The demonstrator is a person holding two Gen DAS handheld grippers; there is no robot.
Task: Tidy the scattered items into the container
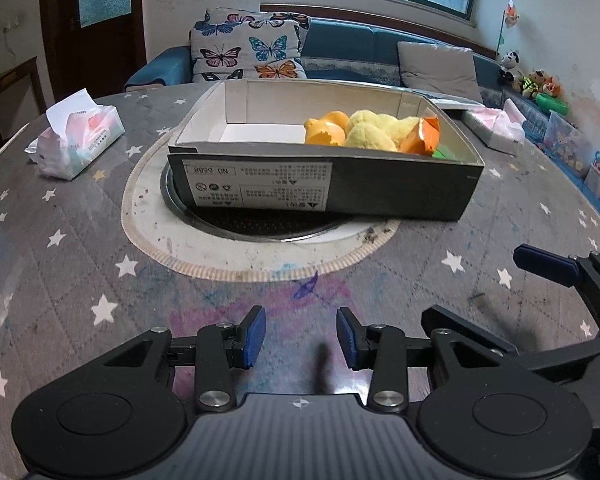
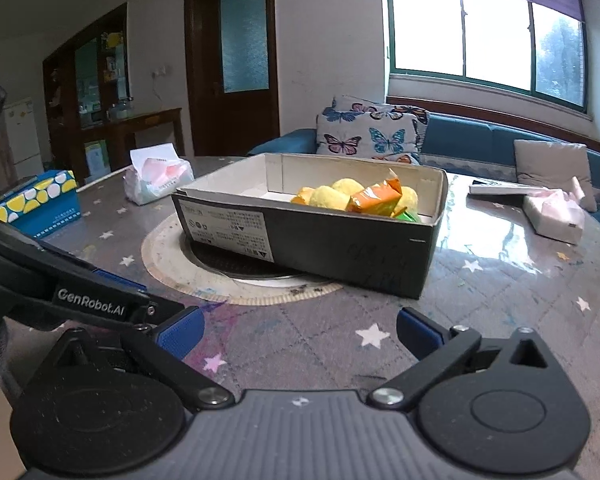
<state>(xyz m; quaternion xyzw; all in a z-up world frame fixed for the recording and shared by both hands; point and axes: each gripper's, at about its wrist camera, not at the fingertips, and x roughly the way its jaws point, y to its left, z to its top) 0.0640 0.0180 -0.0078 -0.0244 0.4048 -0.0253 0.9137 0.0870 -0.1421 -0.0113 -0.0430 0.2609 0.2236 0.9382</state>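
I saw a round table (image 1: 80,248) under a grey quilted cover with white stars, with a pale ring and a dark metal disc (image 1: 260,228) at its centre. A dark cardboard box (image 1: 400,192) sat across that disc. A tissue pack (image 1: 76,140) lay well to the left, a blue box (image 2: 36,204) near the left edge, and another tissue pack (image 2: 554,216) beyond the cardboard box to the right.

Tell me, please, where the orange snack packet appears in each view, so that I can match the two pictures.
Left wrist view: the orange snack packet is right of centre, at the right end of the cardboard box, beside the yellow plush toy.
Right wrist view: the packet is at centre, again at the box's right end.
Shared landmark: the butterfly cushion behind the box.
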